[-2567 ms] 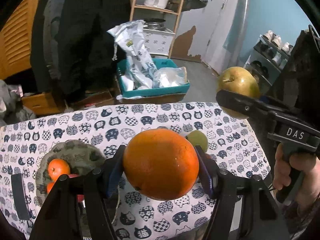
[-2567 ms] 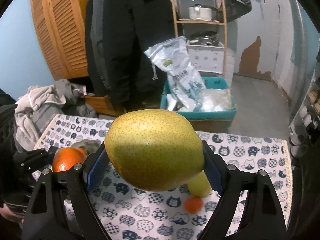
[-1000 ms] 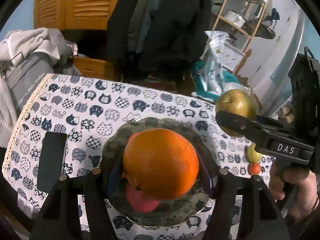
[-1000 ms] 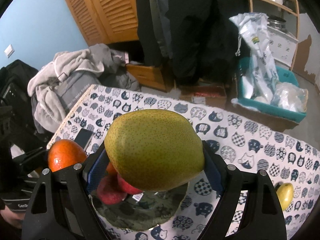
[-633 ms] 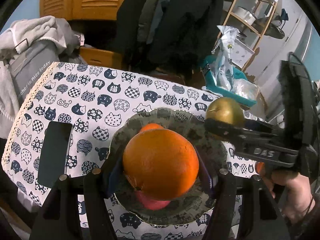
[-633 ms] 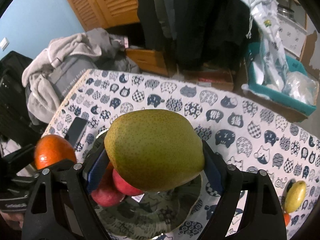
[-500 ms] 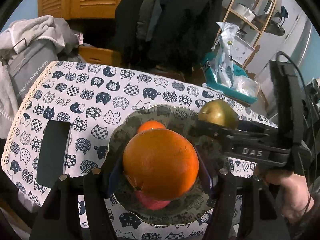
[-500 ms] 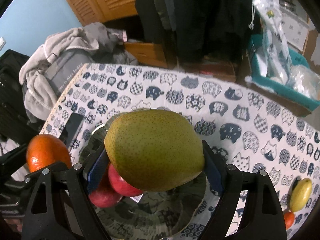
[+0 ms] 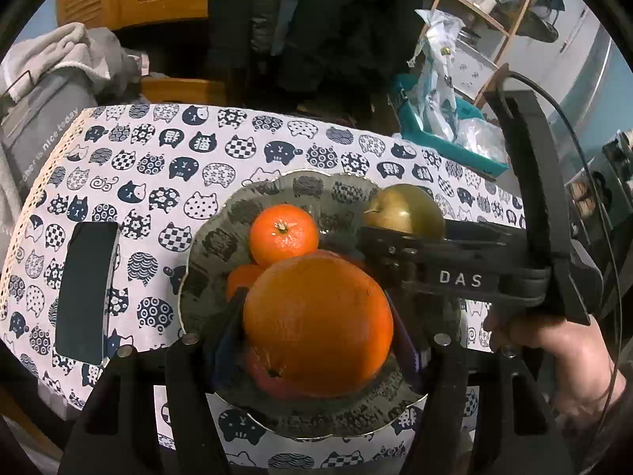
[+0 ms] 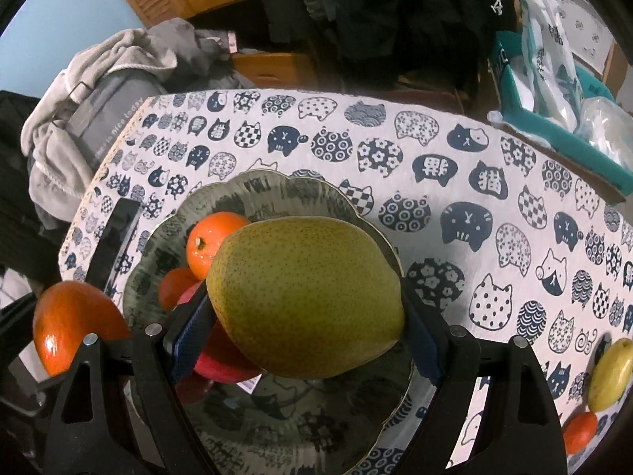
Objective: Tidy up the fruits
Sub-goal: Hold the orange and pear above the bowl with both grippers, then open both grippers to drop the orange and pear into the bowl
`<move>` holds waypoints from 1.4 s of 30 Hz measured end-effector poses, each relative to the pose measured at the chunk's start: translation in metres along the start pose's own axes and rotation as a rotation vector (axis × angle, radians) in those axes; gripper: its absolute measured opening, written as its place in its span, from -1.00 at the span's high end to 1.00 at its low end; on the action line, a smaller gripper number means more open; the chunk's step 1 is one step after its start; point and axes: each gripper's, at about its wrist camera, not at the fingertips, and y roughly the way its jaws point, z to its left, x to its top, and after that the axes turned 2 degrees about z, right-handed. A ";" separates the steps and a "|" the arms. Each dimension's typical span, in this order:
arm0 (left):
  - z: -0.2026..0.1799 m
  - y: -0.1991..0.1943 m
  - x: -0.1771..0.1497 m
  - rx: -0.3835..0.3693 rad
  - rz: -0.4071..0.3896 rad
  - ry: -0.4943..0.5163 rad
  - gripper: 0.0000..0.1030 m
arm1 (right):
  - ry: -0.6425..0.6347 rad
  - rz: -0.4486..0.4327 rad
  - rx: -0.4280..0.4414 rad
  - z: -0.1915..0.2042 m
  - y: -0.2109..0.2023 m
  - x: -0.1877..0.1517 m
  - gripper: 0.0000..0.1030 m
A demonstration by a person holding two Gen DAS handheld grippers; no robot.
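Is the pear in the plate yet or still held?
Still held: the right hand-held gripper clamps the pear above the plate, not resting in it.

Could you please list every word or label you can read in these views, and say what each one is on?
"DAS": white letters on the right gripper body.
"is nice today": on the grey bag; its first letters are unreadable.
"猫": inside a cat head on the tablecloth.
Print on the plastic bag: too blurred to read.
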 end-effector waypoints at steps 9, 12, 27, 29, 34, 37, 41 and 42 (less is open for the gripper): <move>-0.005 0.007 -0.004 0.008 0.021 0.018 -0.32 | -0.032 0.029 -0.023 0.005 0.005 -0.004 -0.64; -0.008 0.009 -0.005 0.011 0.025 0.022 -0.32 | -0.039 0.034 -0.031 0.006 0.004 -0.006 -0.64; -0.017 0.013 -0.011 0.011 0.049 0.014 -0.32 | -0.024 0.054 -0.040 0.005 -0.004 -0.016 -0.64; -0.017 0.013 -0.012 0.011 0.050 0.012 -0.32 | -0.011 0.054 -0.035 0.004 -0.004 -0.016 -0.64; -0.017 0.013 -0.014 0.014 0.057 0.011 -0.32 | 0.048 0.047 0.004 -0.002 -0.007 -0.014 -0.65; -0.017 0.015 -0.015 0.015 0.067 0.009 -0.32 | 0.095 0.033 0.033 -0.008 -0.010 -0.013 -0.65; -0.020 0.013 -0.013 0.017 0.057 0.015 -0.33 | 0.150 0.023 0.083 -0.015 -0.012 -0.013 -0.65; -0.022 0.011 -0.013 0.011 0.049 0.018 -0.33 | 0.151 0.024 0.086 -0.015 -0.012 -0.013 -0.65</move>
